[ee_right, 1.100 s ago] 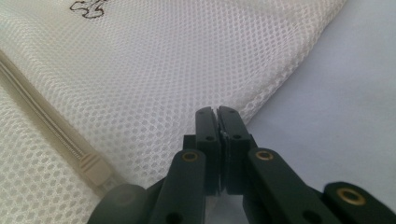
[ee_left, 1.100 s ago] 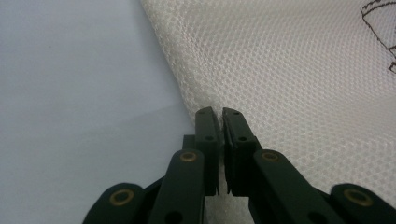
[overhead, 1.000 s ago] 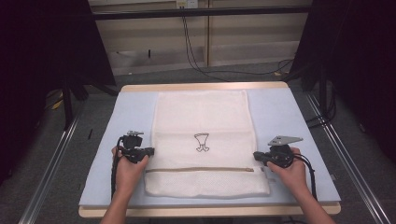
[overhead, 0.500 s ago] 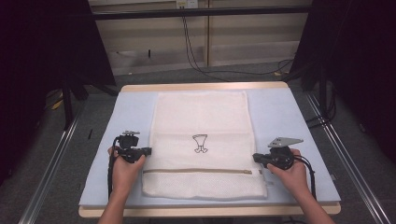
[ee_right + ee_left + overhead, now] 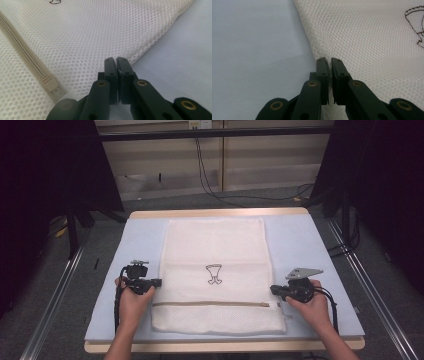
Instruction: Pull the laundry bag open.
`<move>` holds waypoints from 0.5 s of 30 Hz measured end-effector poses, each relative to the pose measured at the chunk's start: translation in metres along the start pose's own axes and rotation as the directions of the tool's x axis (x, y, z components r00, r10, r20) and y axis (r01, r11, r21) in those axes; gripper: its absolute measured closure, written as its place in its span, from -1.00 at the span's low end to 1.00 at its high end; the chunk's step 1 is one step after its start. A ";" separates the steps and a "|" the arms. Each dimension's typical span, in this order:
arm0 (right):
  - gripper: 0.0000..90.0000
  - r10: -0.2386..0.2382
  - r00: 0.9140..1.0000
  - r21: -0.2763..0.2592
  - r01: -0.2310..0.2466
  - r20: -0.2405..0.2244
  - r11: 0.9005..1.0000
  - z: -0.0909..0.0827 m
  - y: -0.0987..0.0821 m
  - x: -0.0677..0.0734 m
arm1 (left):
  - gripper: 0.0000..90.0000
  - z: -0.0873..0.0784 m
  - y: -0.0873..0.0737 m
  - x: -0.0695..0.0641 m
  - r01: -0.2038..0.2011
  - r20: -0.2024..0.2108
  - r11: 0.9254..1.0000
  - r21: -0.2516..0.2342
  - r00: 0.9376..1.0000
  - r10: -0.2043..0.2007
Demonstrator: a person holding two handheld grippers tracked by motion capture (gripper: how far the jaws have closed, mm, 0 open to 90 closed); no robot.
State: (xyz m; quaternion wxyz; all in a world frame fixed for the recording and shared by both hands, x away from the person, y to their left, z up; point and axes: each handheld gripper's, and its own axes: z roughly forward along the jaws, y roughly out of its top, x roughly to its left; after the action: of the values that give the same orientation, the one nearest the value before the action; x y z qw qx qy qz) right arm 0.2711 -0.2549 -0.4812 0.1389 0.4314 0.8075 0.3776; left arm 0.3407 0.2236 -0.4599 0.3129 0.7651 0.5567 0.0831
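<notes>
A white mesh bag (image 5: 215, 245) lies flat on the light blue mat (image 5: 300, 245). It has a small black emblem (image 5: 214, 274) at its middle and a beige zipper (image 5: 215, 304) across its near part. My left gripper (image 5: 159, 281) is at the bag's left edge, jaws together with the mesh (image 5: 367, 37) hem running in between them (image 5: 330, 61). My right gripper (image 5: 273, 290) sits at the right edge just above the zipper's end (image 5: 51, 83). Its jaws (image 5: 116, 60) are pressed together on the rim of the mesh (image 5: 87, 37).
The mat covers a wooden table (image 5: 215, 213) whose edges show at front and back. Metal rails (image 5: 55, 305) run along both sides on the floor. Cables (image 5: 210, 175) hang behind the table's far edge. Bare mat lies left and right of the bag.
</notes>
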 end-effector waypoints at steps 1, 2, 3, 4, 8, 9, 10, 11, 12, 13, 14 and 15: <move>0.95 -0.001 1.000 0.004 0.001 0.004 1.000 0.000 0.000 0.000 | 0.90 -0.001 0.000 0.000 -0.004 0.003 1.000 0.004 1.000 0.004; 0.95 -0.003 1.000 0.005 0.003 0.005 1.000 0.000 0.001 0.001 | 0.90 -0.001 0.000 0.000 0.002 0.000 1.000 0.002 1.000 -0.002; 0.95 -0.011 1.000 0.004 0.011 0.006 1.000 0.000 0.001 0.001 | 0.90 -0.002 0.000 0.001 0.006 0.001 1.000 0.000 1.000 -0.006; 0.95 -0.012 1.000 0.004 0.012 0.005 1.000 0.000 0.001 0.001 | 0.90 -0.002 0.001 0.002 0.000 0.002 1.000 0.004 1.000 0.000; 0.94 -0.014 1.000 0.008 0.014 -0.002 1.000 -0.001 0.001 0.002 | 0.90 0.000 0.001 0.002 0.004 -0.001 1.000 0.004 1.000 -0.004; 0.93 -0.014 1.000 0.007 0.014 0.000 1.000 -0.001 0.002 0.002 | 0.90 -0.001 0.001 0.002 0.000 0.003 1.000 0.009 1.000 0.000; 0.90 -0.009 1.000 0.006 0.009 0.005 1.000 -0.001 0.002 0.002 | 0.89 -0.002 0.001 0.003 0.004 0.006 1.000 0.005 1.000 -0.004; 0.86 -0.002 1.000 -0.004 0.002 0.008 1.000 -0.002 0.002 0.002 | 0.85 -0.002 0.001 0.002 0.013 0.004 1.000 0.000 1.000 -0.013; 0.83 -0.002 1.000 -0.012 0.002 0.009 1.000 -0.003 0.002 0.002 | 0.82 -0.003 0.001 0.002 0.008 0.006 1.000 0.002 1.000 -0.008; 0.79 -0.002 1.000 -0.021 0.002 0.008 1.000 -0.004 0.002 0.002 | 0.78 -0.005 0.002 0.002 0.011 -0.002 1.000 -0.006 1.000 -0.011; 0.74 -0.001 1.000 -0.032 0.001 0.010 0.999 -0.006 0.002 0.001 | 0.72 -0.007 0.003 0.002 -0.005 -0.020 1.000 -0.012 1.000 0.005; 0.69 0.003 1.000 -0.051 -0.002 0.016 0.999 -0.008 0.002 0.001 | 0.64 -0.008 0.003 0.001 0.003 -0.026 1.000 -0.027 1.000 -0.003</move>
State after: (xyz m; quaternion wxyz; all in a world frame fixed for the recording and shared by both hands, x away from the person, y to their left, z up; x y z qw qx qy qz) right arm 0.2673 -0.2580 -0.4741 0.1560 0.4317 0.7958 0.3949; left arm 0.3400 0.2265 -0.4518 0.3162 0.7587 0.5607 0.1001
